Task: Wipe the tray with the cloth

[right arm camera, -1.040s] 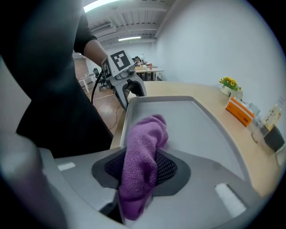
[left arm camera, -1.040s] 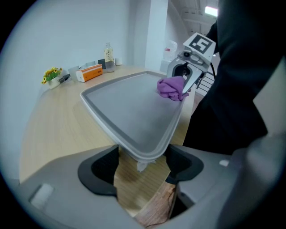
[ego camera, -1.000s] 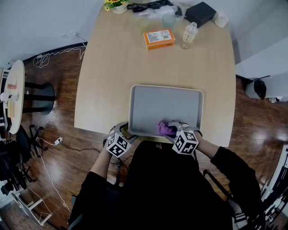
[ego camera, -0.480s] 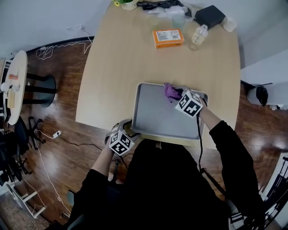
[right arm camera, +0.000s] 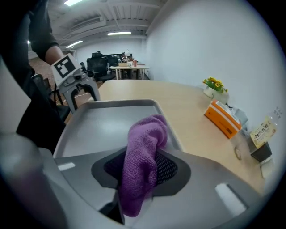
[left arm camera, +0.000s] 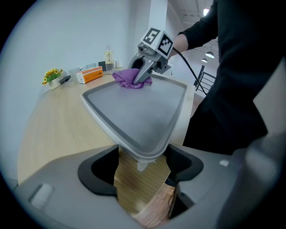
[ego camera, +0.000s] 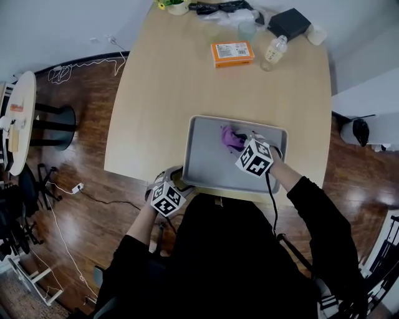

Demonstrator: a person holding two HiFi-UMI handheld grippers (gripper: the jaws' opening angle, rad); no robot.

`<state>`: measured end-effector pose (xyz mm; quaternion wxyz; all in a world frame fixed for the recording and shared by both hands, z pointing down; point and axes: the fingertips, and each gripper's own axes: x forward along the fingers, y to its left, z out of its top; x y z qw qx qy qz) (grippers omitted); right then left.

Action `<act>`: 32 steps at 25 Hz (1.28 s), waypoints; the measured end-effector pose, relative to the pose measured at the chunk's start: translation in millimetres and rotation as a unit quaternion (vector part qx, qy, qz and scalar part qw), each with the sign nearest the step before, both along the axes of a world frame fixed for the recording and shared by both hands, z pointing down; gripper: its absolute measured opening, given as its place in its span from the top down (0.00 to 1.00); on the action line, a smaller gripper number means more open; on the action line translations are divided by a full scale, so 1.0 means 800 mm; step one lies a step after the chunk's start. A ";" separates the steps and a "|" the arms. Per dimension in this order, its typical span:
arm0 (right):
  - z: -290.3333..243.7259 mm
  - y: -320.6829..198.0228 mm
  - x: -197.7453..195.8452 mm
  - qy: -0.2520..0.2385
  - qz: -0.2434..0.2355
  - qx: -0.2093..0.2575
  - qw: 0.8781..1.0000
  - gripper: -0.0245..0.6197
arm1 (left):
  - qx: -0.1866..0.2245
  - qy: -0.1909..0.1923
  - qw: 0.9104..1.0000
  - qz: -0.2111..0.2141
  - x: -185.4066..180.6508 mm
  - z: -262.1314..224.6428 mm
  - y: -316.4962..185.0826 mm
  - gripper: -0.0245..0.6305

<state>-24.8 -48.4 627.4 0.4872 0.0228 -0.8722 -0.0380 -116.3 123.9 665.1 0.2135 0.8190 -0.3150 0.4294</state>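
A grey tray (ego camera: 206,159) lies near the table's front edge. My right gripper (ego camera: 241,142) is shut on a purple cloth (ego camera: 230,136) and presses it onto the tray's far middle part. In the right gripper view the cloth (right arm camera: 144,157) hangs bunched between the jaws over the tray (right arm camera: 105,123). My left gripper (ego camera: 177,181) is shut on the tray's near left corner. In the left gripper view that corner rim (left arm camera: 142,154) sits pinched between the jaws, and beyond it the cloth (left arm camera: 129,77) rests on the tray.
At the table's far end stand an orange box (ego camera: 232,53), a small bottle (ego camera: 274,52), a black box (ego camera: 292,23), a clear cup (ego camera: 247,28) and yellow flowers (ego camera: 174,5). A round side table (ego camera: 19,124) stands on the floor at the left.
My right gripper carried the cloth from the tray's near edge to its far edge, then back a little toward the middle. My left gripper kept its hold on the corner.
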 end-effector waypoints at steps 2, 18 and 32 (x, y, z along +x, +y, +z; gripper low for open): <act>0.002 0.063 -0.007 -0.004 -0.045 -0.012 0.999 0.75 | 0.000 0.000 1.000 0.000 0.002 0.000 -0.001 0.47; 0.007 0.124 -0.045 -0.019 -0.115 -0.026 0.993 0.75 | 0.007 0.009 1.000 0.001 0.003 -0.002 -0.002 0.47; 0.001 -0.031 -0.089 -0.003 -0.013 0.021 1.000 0.75 | 0.016 0.019 1.000 0.000 0.002 -0.002 -0.003 0.48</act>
